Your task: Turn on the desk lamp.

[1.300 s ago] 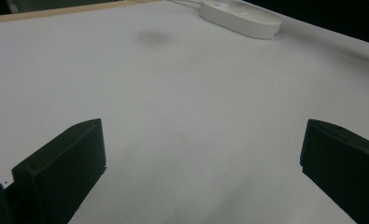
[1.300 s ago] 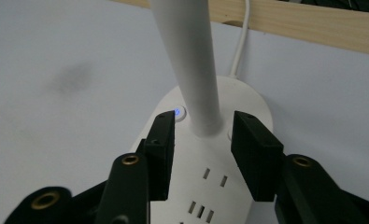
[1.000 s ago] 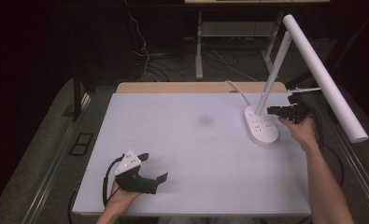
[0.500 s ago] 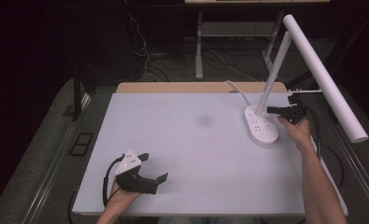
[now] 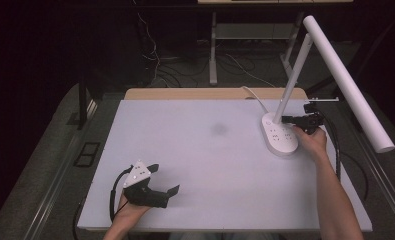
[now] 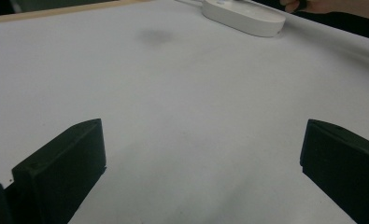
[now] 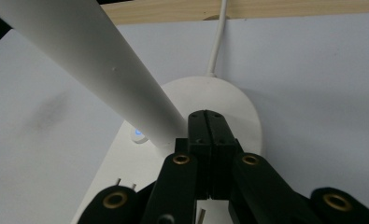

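- left gripper [image 5: 162, 181]: rests near table's [image 5: 195, 165] front left edge; jaws spread wide, nothing between them
- lamp [image 5: 280, 135]: base at table's right rear, stem leaning up to the right
- right gripper [image 5: 286, 119]: jaws pressed together, holding nothing; tips over lamp base just beside stem foot

Right tool [image 5: 286, 119] edged slightly left over the lamp base [image 5: 280, 136], right forearm shifted a little

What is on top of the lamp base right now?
On the lamp base stand the white lamp arm, a small blue-lit button beside its foot, and the right gripper, jaws shut, over it. The gripper covers the near part of the base.
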A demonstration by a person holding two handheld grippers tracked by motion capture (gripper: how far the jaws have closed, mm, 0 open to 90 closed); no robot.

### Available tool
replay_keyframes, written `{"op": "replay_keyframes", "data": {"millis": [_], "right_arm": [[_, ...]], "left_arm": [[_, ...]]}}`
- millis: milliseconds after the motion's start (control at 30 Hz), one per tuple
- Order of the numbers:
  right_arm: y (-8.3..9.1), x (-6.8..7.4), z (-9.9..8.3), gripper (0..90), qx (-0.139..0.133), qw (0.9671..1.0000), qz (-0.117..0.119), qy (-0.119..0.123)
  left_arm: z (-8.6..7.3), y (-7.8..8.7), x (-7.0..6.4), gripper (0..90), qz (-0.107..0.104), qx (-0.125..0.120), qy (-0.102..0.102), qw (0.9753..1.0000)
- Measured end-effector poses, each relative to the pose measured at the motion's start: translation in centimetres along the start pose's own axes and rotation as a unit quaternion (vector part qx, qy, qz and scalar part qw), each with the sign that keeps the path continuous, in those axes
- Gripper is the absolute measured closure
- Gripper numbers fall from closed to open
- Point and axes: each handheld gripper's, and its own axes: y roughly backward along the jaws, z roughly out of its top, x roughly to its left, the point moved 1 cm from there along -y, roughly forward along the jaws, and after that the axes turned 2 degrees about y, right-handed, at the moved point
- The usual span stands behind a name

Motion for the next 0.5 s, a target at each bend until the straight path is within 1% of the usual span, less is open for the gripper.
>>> {"op": "replay_keyframes", "data": {"millis": [233, 333, 400, 500], "right_arm": [[-0.03, -0.39, -0.25, 89.3, -0.008, 0.9998, 0.013, -0.012], [-0.03, -0.38, -0.32, 89.4, -0.009, 0.9998, 0.012, -0.012], [-0.03, -0.46, -0.36, 89.5, -0.009, 0.9997, 0.013, -0.017], [-0.02, -0.38, -0.32, 89.5, -0.006, 0.9998, 0.009, -0.015]], "left_arm": [[-0.02, -0.03, -0.06, 0.0, -0.001, 0.000, -0.001, 1.0000], [-0.02, -0.04, -0.05, 0.0, 0.000, 0.000, -0.001, 1.0000], [0.00, -0.04, -0.07, 0.0, 0.001, 0.000, -0.002, 1.0000], [-0.01, -0.04, -0.09, 0.0, 0.000, -0.001, -0.002, 1.0000]]}}
